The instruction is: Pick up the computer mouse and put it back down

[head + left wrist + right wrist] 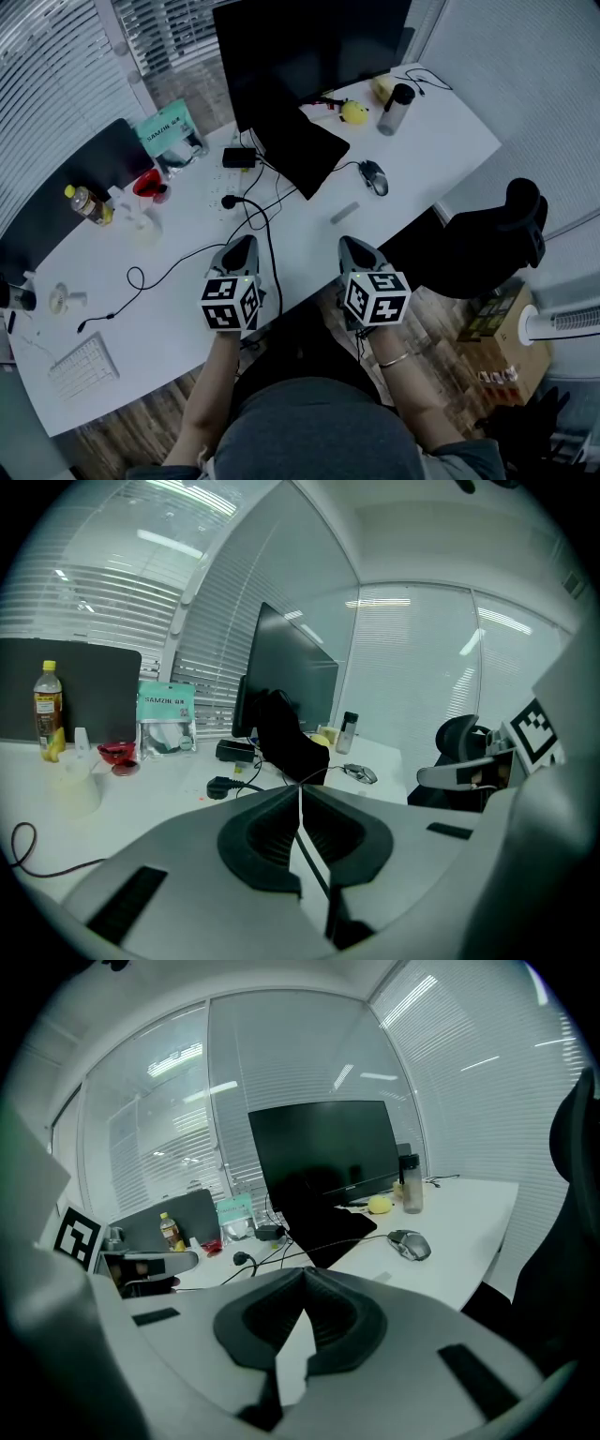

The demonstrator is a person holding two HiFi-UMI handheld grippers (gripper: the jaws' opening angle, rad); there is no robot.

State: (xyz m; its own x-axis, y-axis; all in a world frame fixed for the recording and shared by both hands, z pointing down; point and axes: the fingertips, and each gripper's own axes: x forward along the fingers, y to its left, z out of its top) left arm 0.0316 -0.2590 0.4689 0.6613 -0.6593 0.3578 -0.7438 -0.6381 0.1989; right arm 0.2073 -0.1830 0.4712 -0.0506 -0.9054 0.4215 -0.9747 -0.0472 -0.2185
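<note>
The grey computer mouse (373,176) lies on the white desk (187,309), right of the black mouse pad, with its cable running left; it also shows as the mouse (410,1244) and the mouse (360,774) in the gripper views. My left gripper (241,251) hovers at the desk's near edge, jaws shut, nothing between them. My right gripper (352,249) is beside it, also shut and empty, well short of the mouse. In their own views the left gripper (300,794) and right gripper (305,1279) show jaws pressed together.
A black monitor (309,47) stands at the back with a dark pad (298,141) before it. A tumbler (396,109), yellow toy (353,112), power adapter (239,157), cables, red bowl (148,184), bottle (86,203) and keyboard (82,367) lie on the desk. An office chair (487,239) stands right.
</note>
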